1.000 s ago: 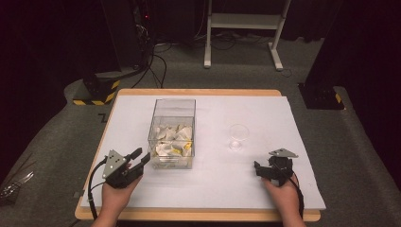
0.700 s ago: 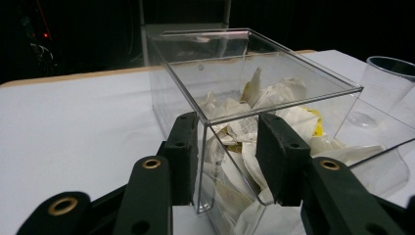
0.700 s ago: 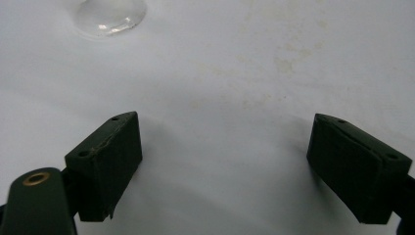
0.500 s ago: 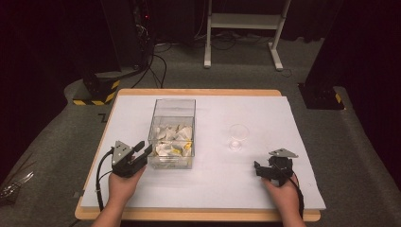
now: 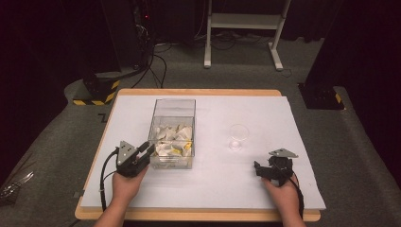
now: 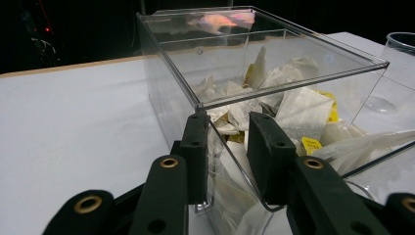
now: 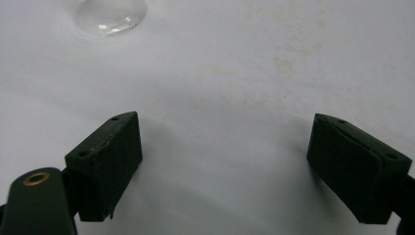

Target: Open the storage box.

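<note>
One near corner of the clear plastic box of tea bags (image 6: 274, 98), left of centre in the high view, sits clamped between the left hand-held gripper's (image 6: 230, 147) just-closing jaws; the right hand-held gripper (image 7: 225, 161), lower right, rests open.

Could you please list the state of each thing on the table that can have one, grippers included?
Clear plastic box: upright, no lid, holding a pile of tea bags.
Left gripper: jaws have just been closing, astride the box's near corner wall, one jaw outside, one inside.
Right gripper: open, nothing between its jaws, over the white table cover.
Clear glass: upright, empty.
</note>
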`<state>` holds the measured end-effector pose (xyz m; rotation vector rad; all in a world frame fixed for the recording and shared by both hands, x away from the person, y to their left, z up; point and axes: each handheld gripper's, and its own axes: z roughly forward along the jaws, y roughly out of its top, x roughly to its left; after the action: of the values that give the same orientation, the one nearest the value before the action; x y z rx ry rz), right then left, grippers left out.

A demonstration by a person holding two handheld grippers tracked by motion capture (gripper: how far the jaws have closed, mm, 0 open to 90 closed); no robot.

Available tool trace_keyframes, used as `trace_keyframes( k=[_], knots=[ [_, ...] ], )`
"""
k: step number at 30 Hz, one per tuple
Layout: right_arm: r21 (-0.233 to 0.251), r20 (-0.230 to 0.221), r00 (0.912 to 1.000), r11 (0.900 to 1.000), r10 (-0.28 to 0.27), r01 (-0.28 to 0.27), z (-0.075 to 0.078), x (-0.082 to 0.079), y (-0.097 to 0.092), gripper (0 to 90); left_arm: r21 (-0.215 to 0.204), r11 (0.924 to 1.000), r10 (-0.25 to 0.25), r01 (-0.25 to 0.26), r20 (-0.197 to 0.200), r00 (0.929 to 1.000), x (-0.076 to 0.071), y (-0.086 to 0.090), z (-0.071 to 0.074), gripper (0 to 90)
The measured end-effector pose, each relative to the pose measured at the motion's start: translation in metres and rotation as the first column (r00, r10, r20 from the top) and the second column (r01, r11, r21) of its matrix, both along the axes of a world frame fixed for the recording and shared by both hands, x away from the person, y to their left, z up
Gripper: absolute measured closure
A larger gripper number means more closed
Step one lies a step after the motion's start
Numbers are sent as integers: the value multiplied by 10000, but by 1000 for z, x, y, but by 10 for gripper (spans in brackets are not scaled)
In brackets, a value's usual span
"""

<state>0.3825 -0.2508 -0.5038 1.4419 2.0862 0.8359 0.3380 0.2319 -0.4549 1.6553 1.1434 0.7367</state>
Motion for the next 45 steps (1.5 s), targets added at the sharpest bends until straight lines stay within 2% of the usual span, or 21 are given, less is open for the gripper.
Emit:
trace_keyframes(
  k=[4,7,20,37,45],
  knots=[
    [-3,4,10000,10000,3,-3,0,0,0,129,33,10000,76,-76,-18,10000,1,-2,-2,720],
    [-5,5,10000,10000,4,-4,0,0,0,130,-95,9999,40,-40,-78,10000,2,0,-3,716],
    [-20,17,10000,10000,24,-24,0,0,0,130,-1,10000,-16,16,38,10000,-4,-1,-4,720],
    [-19,18,10000,10000,30,-30,0,0,0,131,331,9994,-120,116,121,9999,-22,-1,-4,731],
    [6,2,10000,10000,8,-8,0,0,0,130,535,9985,-98,98,-1,10000,-31,0,-3,745]
  ],
)
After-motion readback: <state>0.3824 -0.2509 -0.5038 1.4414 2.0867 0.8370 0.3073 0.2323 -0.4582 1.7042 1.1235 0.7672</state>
